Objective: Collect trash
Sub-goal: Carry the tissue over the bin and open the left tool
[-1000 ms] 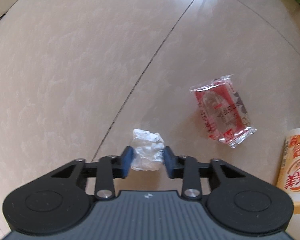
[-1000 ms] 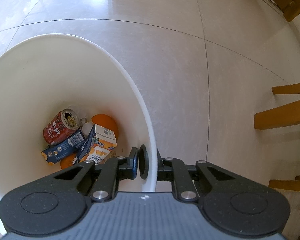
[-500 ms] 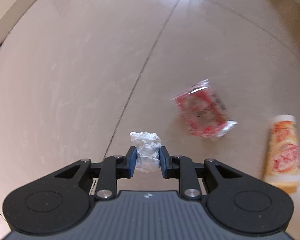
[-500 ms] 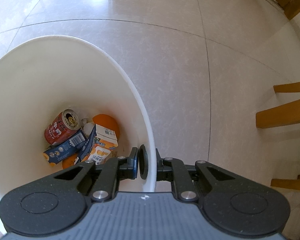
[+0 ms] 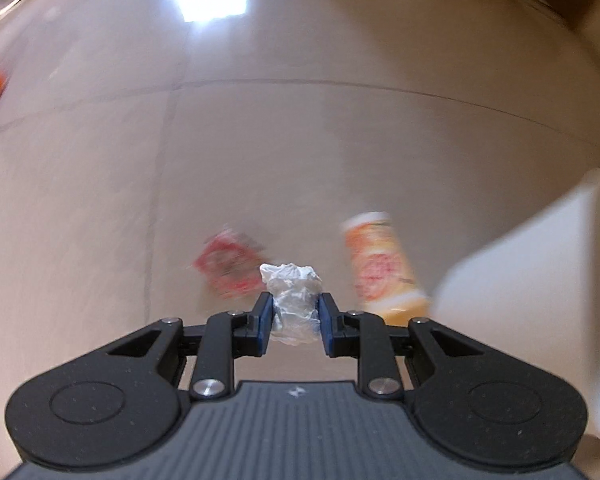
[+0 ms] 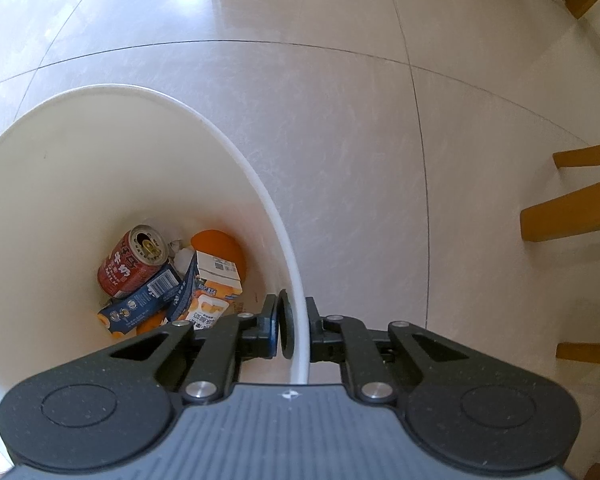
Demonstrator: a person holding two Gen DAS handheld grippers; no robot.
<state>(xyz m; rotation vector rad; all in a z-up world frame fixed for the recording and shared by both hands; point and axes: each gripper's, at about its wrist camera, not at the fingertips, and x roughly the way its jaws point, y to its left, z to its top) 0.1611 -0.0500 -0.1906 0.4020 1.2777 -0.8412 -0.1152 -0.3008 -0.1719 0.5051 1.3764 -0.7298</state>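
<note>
The crumpled white wrapper (image 5: 294, 300) has been lifted off the floor (image 5: 260, 140) since the earlier picture, and the floor now looks farther away and blurred. It is squeezed between the blue pads of the left claw (image 5: 293, 322), which is closed tight on it. A red packet (image 5: 228, 266) and an orange tube (image 5: 384, 264) are left lying below. The white bin (image 6: 100, 184) is seen at the right edge. Its rim is pinched by the right claw (image 6: 294, 328), closed on it. Open floor is seen all around.
</note>
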